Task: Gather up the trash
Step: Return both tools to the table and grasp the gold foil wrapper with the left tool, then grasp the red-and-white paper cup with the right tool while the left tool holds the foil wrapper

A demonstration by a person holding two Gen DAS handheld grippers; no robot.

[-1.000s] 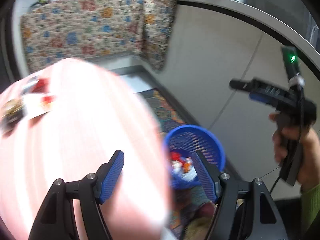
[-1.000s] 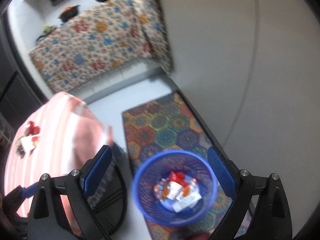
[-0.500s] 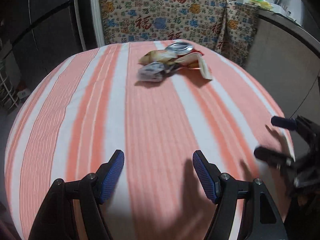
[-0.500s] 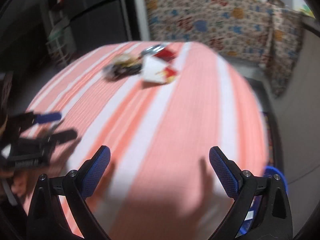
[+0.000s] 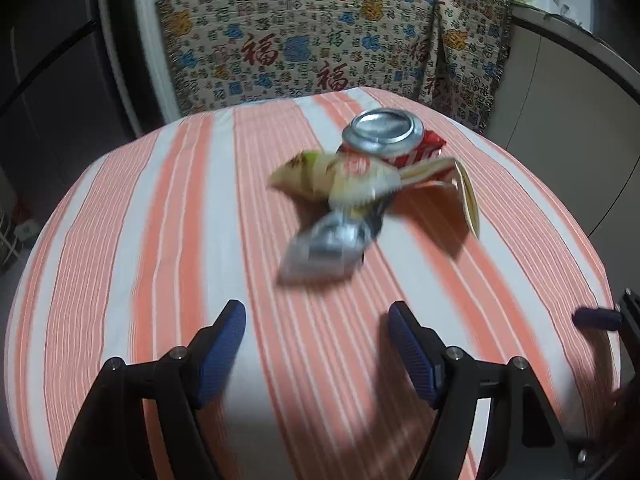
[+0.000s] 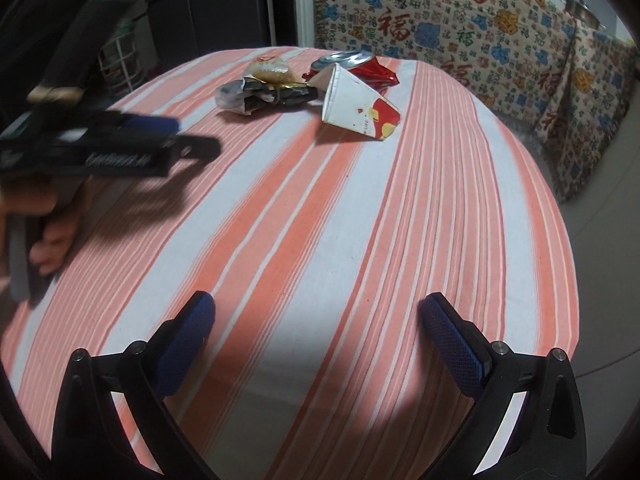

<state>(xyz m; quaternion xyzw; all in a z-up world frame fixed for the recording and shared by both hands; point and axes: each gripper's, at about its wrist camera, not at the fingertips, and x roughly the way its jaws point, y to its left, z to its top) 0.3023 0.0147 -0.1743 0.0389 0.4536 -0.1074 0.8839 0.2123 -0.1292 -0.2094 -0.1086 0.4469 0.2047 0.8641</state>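
Insp. A: Change noted. A sec ago both wrist cams looked down at a blue plastic basket on the floor with wrappers inside; now both face the round table under an orange-and-white striped cloth (image 6: 360, 208). Reads as one drop done, operator back for the next load.

Insp. B: Grippers? Left gripper (image 5: 316, 344) has jaws apart, nothing between them; they have just been opening a little further. Right gripper (image 6: 316, 332) also has jaws wide apart and empty.

Insp. A: Trash location: one heap at the far side of the table. Crushed red aluminium can (image 5: 384, 140) at the back, crumpled beige paper wrapper (image 5: 332, 180) against it, silver foil packet (image 5: 324, 248) nearest the left gripper, just ahead of its pads. Left view blurred, so detail is poor.

Insp. B: Right view is sharper. Shows a flattened white paper cup with red-and-yellow print (image 6: 356, 104) lying on its side beside the can (image 6: 352, 66), plus a black-and-clear plastic wrapper (image 6: 264, 96). Left cam shows the cup only edge-on. Right cam also catches the left gripper side-on (image 6: 192, 136), with a hand (image 6: 44, 232) on its grip, well short of the heap.

Insp. A: Judgement: four or five items remain; the foil packet looks the likely next pick for the left. Basket out of both views now.
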